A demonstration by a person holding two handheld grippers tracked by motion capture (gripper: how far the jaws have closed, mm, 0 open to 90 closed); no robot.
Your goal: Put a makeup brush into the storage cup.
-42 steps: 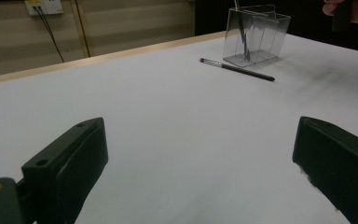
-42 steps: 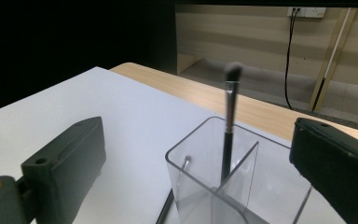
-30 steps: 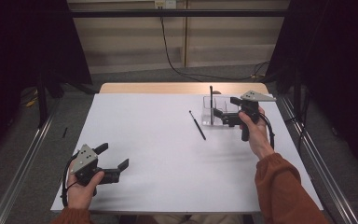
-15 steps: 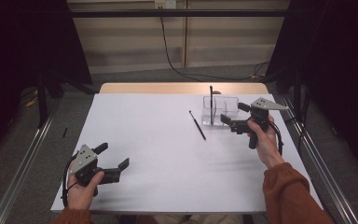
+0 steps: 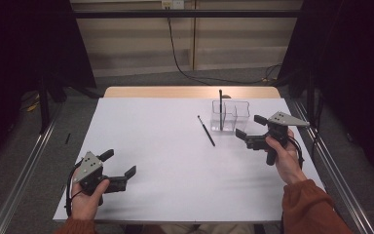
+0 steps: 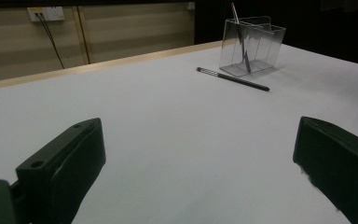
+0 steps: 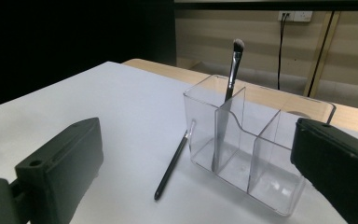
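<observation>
A clear plastic organizer (image 5: 235, 115) with several compartments stands at the table's far right. A dark makeup brush (image 5: 220, 103) stands upright in its left compartment. A second brush (image 5: 206, 130) lies flat on the table just left of it. My right gripper (image 5: 250, 127) is open and holds nothing, just near-right of the organizer. In the right gripper view the organizer (image 7: 256, 140), the standing brush (image 7: 231, 74) and the lying brush (image 7: 171, 164) sit close ahead between the jaws. My left gripper (image 5: 120, 163) is open and holds nothing at the near left, far from the lying brush (image 6: 233, 79).
The white table top (image 5: 165, 146) has a wooden strip along its far edge. Metal rails run along both sides of the table. A cable hangs down the back wall.
My right gripper has drawn back from the organizer toward the near right, still open. The left gripper has hardly moved. Both brushes stay where they were.
</observation>
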